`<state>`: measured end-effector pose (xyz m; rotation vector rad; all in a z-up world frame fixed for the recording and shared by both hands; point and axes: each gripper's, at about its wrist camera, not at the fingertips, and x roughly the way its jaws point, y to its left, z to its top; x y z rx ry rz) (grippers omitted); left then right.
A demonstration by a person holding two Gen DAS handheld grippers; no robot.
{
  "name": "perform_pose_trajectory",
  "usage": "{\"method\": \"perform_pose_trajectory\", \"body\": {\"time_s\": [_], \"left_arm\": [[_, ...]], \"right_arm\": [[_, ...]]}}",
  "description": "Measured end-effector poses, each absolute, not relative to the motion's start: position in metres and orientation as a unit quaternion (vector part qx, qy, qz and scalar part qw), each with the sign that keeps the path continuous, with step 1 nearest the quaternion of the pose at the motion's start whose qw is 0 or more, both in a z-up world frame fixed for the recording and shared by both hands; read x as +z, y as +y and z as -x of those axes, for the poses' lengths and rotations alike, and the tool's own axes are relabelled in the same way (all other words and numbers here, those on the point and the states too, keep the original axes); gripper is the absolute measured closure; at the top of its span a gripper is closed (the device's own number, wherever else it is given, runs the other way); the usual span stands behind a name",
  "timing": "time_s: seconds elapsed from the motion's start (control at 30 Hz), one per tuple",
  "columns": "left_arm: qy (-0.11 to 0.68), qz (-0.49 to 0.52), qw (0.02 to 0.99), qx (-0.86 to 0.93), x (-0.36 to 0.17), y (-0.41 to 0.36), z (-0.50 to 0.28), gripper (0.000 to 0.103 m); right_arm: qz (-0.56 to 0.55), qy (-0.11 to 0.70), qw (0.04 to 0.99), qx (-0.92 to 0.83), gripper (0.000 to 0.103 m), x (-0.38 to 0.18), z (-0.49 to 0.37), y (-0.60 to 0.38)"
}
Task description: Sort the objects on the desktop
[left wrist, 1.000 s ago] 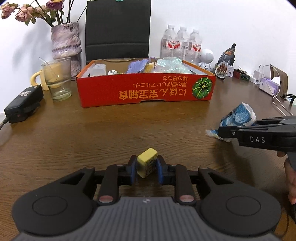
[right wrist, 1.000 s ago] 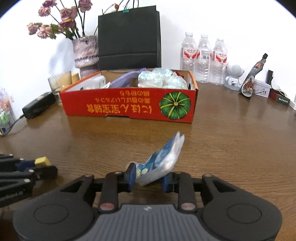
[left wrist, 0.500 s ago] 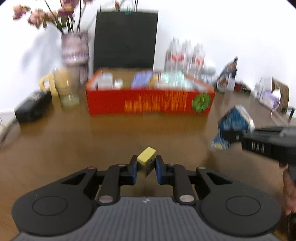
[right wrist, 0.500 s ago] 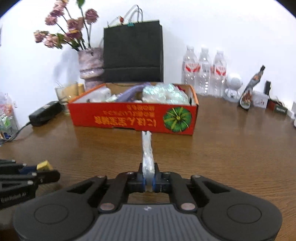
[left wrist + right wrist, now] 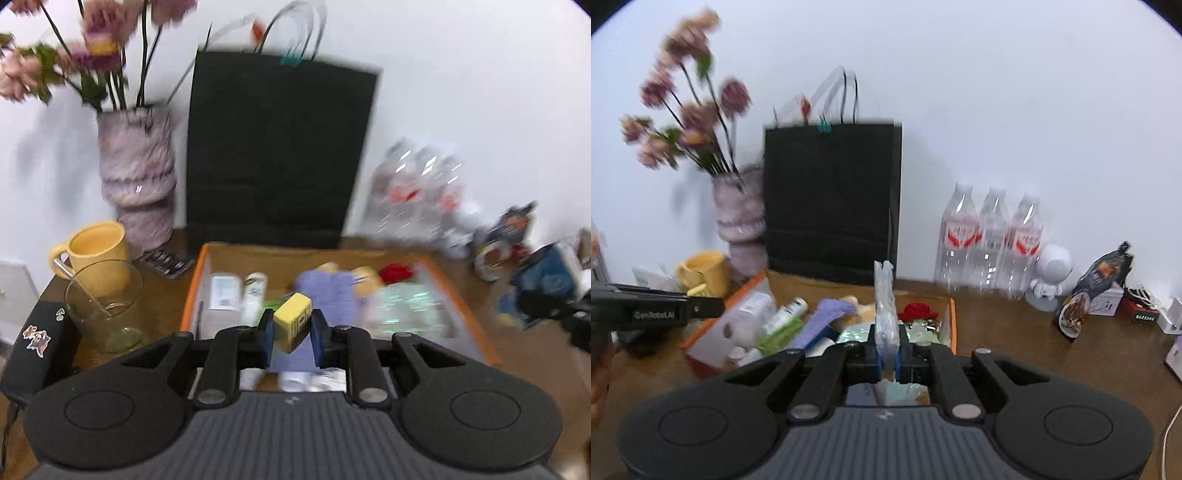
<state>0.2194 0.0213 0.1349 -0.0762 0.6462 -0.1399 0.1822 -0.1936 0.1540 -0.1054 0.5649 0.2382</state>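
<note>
Left wrist view: the left gripper [image 5: 292, 328] is hovering above the orange cardboard box [image 5: 192, 288], its jaws clamping a small yellow block [image 5: 291, 326]. A yellow mug [image 5: 98, 251] is standing on the worktop [image 5: 162, 291] beside the box.

Right wrist view: the right gripper [image 5: 887, 352] is hanging over the same box [image 5: 951, 325], jaws pinching a blue-and-clear plastic packet [image 5: 885, 310] upright between them.
</note>
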Motion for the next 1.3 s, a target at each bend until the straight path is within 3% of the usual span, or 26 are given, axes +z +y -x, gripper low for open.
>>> {"method": "perform_pose_trajectory", "body": {"time_s": [0.23,0.27,0.3,0.33,0.4,0.53,0.57,0.67,0.7,0.73,0.87,0.93,1.3], "left_arm": [[0.388,0.008,0.92,-0.05,0.09,0.041,-0.263,0.081],[0.388,0.001,0.92,-0.05,0.086,0.041,-0.264,0.068],[0.385,0.0,0.922,-0.046,0.084,0.043,-0.264,0.041],[0.375,0.005,0.926,-0.039,0.084,0.045,-0.261,0.028],[0.352,0.021,0.934,-0.05,0.087,0.051,-0.252,0.018],[0.353,0.013,0.934,-0.044,0.091,0.059,-0.246,0.017],[0.363,0.015,0.931,-0.044,0.09,0.06,-0.248,0.017],[0.394,0.016,0.918,-0.046,0.082,0.059,-0.249,0.022],[0.397,0.007,0.917,-0.042,0.079,0.056,-0.248,0.024],[0.402,0.005,0.915,-0.04,0.076,0.055,-0.247,0.024],[0.418,0.005,0.908,-0.034,0.064,0.054,-0.244,0.025],[0.416,0.016,0.909,-0.031,0.061,0.056,-0.241,0.025],[0.41,0.009,0.911,-0.033,0.065,0.053,-0.233,0.023]], "right_arm": [[0.062,0.416,0.9,0.114,0.097,0.103,-0.268,-0.187],[0.069,0.434,0.891,0.113,0.096,0.093,-0.275,-0.184],[0.077,0.455,0.88,0.112,0.095,0.083,-0.283,-0.181],[0.084,0.473,0.87,0.108,0.093,0.076,-0.287,-0.179],[0.096,0.506,0.852,0.095,0.083,0.065,-0.293,-0.176],[0.063,0.508,0.853,0.102,0.042,0.08,-0.287,-0.186],[0.05,0.509,0.853,0.108,0.041,0.085,-0.286,-0.189],[0.026,0.518,0.846,0.12,0.051,0.085,-0.284,-0.191],[0.027,0.526,0.842,0.117,0.066,0.08,-0.285,-0.189],[0.027,0.533,0.838,0.113,0.074,0.074,-0.286,-0.188],[0.024,0.542,0.835,0.09,0.072,0.059,-0.289,-0.191],[0.03,0.542,0.836,0.085,0.078,0.058,-0.289,-0.19],[0.053,0.536,0.839,0.073,0.079,0.056,-0.287,-0.19]]}}
